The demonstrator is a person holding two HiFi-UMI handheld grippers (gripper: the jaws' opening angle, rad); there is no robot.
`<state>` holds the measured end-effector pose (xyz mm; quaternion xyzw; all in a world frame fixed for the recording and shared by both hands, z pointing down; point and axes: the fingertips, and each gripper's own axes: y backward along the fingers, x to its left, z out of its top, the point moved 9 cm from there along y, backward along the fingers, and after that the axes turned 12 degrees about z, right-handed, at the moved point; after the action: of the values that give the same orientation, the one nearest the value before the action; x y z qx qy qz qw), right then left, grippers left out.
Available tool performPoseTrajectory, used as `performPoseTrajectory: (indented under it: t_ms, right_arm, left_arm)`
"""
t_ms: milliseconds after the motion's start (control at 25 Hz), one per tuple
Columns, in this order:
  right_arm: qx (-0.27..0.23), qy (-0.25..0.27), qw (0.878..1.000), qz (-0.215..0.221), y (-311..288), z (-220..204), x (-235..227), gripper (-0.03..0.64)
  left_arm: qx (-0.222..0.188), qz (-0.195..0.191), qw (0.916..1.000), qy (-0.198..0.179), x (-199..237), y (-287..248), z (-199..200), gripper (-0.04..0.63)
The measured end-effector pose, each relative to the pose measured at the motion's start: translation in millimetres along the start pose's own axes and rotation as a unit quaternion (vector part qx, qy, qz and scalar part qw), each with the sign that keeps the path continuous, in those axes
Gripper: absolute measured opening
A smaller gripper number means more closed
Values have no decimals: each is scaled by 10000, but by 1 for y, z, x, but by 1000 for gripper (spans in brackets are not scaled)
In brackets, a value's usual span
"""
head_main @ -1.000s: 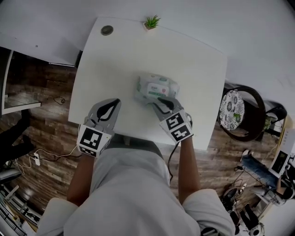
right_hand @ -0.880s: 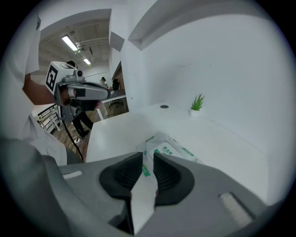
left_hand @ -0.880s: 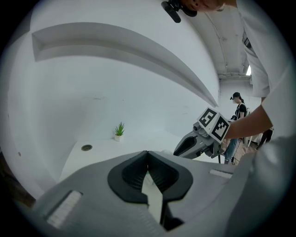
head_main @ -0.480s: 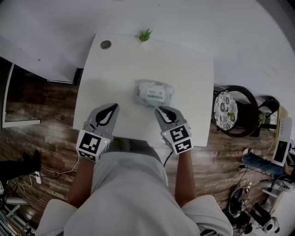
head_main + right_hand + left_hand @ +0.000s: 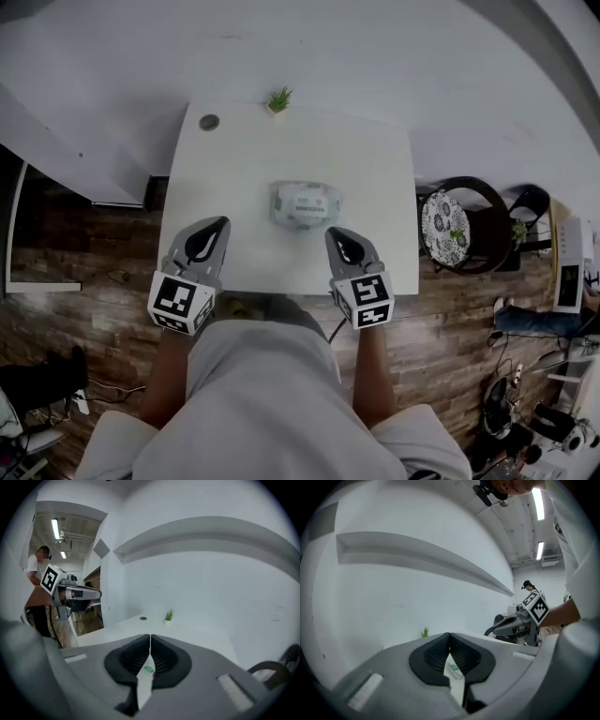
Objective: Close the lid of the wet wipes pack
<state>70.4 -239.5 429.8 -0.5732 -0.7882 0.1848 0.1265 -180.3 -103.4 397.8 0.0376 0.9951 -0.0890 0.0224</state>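
Observation:
The wet wipes pack point(image 5: 305, 204) lies in the middle of the white table point(image 5: 244, 159), and its white lid looks flat on top. My left gripper point(image 5: 217, 223) hovers over the table's near edge, left of the pack, shut with nothing in it. My right gripper point(image 5: 335, 232) hangs just in front of the pack's right end and does not touch it. Its jaws are closing and hold nothing. In the left gripper view the pads point(image 5: 461, 656) meet, and a strip of the pack point(image 5: 453, 670) shows below them. A slit under the right gripper point(image 5: 150, 636) shows the pack's green label point(image 5: 148, 670).
A small potted plant point(image 5: 278, 99) and a round grommet point(image 5: 209, 122) sit at the table's far edge. A dark chair with a patterned cushion point(image 5: 441, 223) stands right of the table. Wooden floor surrounds it, and a white wall runs behind.
Both grippers rose and drew back toward me. The right gripper came off the pack and its jaws closed. The table looks smaller and farther in the head view.

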Motion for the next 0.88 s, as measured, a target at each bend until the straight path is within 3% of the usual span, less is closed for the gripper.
performPoseTrajectory:
  t_ms: [280, 880]
  right_arm:
    - [-534, -500, 9950, -673, 30, -1, 23, 5]
    - [-986, -708, 9813, -1495, 61, 0, 46, 5]
  left_arm:
    - [-397, 39, 9992, -59, 13, 20, 11, -2]
    - [-697, -17, 9976, -39, 29, 35, 22, -2]
